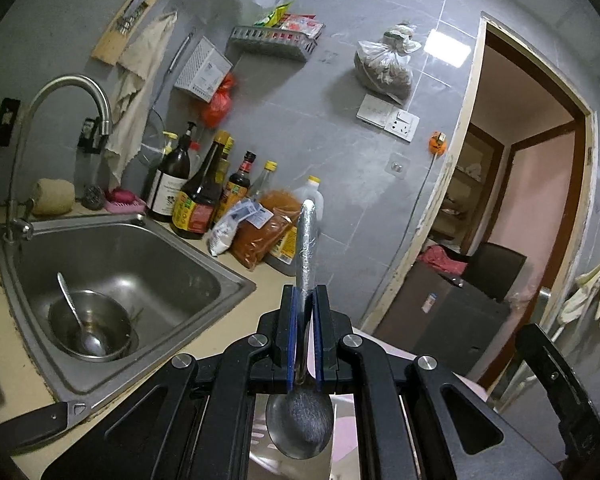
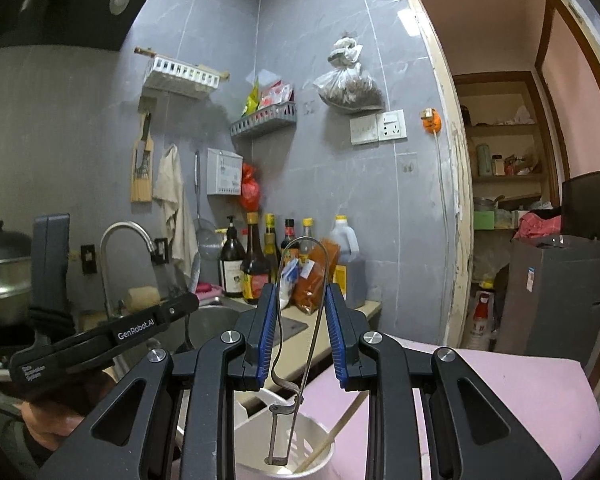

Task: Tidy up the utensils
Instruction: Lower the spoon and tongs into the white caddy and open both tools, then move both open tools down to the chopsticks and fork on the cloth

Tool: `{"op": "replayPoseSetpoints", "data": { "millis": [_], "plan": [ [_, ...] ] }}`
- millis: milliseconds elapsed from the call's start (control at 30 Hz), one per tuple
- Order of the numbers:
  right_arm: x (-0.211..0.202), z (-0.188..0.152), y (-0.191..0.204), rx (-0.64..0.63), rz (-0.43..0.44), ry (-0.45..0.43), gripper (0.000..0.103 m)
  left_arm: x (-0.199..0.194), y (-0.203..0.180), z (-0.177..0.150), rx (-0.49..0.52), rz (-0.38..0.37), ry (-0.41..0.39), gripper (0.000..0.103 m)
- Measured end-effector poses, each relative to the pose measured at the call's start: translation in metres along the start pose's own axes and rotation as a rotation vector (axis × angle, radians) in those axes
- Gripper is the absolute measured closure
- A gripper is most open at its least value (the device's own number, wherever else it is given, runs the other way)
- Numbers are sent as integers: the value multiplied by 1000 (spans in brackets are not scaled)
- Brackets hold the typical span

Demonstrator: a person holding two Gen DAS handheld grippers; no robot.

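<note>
My left gripper (image 1: 305, 298) is shut on a steel spoon (image 1: 306, 240). Its handle points forward and up between the blue pads, and its bowl lies back near the camera. My right gripper (image 2: 300, 300) is shut on a wire-frame peeler (image 2: 275, 436): the wire loop sits between the pads and the blade end hangs down over a white utensil holder (image 2: 252, 436). A wooden chopstick (image 2: 332, 436) leans inside the holder. In the right wrist view the left gripper (image 2: 180, 306) reaches in from the left, above the counter by the sink.
A steel sink (image 1: 204, 256) holds a metal bowl (image 1: 112, 312) with another spoon (image 1: 74, 308) in it, under a faucet (image 1: 72, 84). Sauce bottles (image 1: 198, 196) and spice bags (image 1: 268, 228) crowd the counter corner. A pot (image 2: 0, 272) stands at the far left, a doorway (image 2: 520, 160) on the right.
</note>
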State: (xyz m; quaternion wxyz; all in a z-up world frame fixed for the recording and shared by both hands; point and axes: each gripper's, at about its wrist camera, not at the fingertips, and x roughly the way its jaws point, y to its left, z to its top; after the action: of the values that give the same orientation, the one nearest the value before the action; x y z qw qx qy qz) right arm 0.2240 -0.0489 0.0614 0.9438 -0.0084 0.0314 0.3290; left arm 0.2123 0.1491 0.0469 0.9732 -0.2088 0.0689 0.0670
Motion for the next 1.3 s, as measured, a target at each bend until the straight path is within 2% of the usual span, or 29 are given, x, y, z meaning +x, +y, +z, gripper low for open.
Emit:
{"op": "replayPoseSetpoints", "data": {
  "millis": [200, 400, 667, 733, 900, 933, 1000, 1067, 1200, 1300],
  "plan": [
    [2, -10, -3, 3, -5, 27, 81, -5, -12, -17, 75, 52, 13, 97],
    [1, -16, -3, 1, -5, 52, 81, -5, -16, -27, 121, 41, 78, 97],
    [-2, -19, -4, 16, -2, 67, 80, -17, -4, -22, 75, 5, 125, 97],
    [-6, -16, -5, 23, 1, 50, 76, -21, -4, -18, 64, -5, 126, 96],
    [-24, -2, -10, 26, -12, 5, 67, -33, -15, -9, 80, -35, 114, 76],
    [-28, 0, -11, 26, -19, -2, 61, -36, -19, -7, 85, -44, 107, 74],
    [-41, 7, -17, 27, -45, -21, 51, -41, -27, -5, 98, -60, 99, 62],
    [-53, 11, -23, 29, -73, -29, 46, -46, -38, -3, 119, -88, 96, 55],
    [-78, 16, -38, 45, -127, -34, 27, -59, -61, -3, 173, -135, 76, 34],
    [-104, 20, -49, 52, -172, -37, 18, -70, -77, -6, 207, -177, 56, 26]
  ]
}}
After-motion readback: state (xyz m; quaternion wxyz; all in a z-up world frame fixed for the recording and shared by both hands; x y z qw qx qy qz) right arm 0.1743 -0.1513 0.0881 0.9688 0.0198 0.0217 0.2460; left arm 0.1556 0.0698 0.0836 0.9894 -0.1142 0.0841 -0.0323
